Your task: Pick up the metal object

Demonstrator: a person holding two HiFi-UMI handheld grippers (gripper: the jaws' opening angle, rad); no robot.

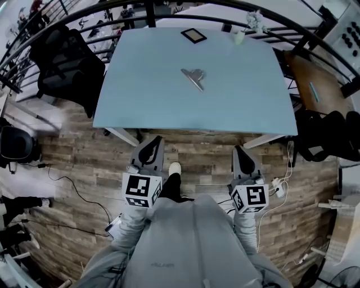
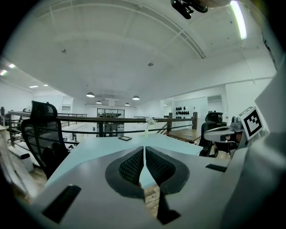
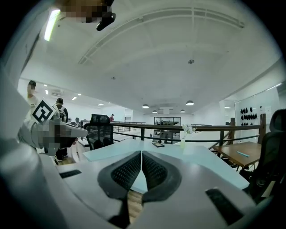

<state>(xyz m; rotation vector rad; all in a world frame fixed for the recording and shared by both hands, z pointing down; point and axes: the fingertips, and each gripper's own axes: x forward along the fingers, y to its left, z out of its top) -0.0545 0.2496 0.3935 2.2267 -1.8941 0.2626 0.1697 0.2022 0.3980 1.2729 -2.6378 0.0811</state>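
The table (image 1: 236, 107) is free over its whole near half, from the near edge up to the middle, so the way in from the front is open. Only a metal clip (image 1: 193, 77) lies near the middle, with bare surface on all sides of it. At the far edge lies a dark flat frame (image 1: 193, 35), and near the far right corner stands a small vase (image 1: 239, 37), both well apart from the clip. A black chair (image 1: 67, 64) stands close beside the left edge, and a railing (image 1: 150, 12) runs behind the far edge.
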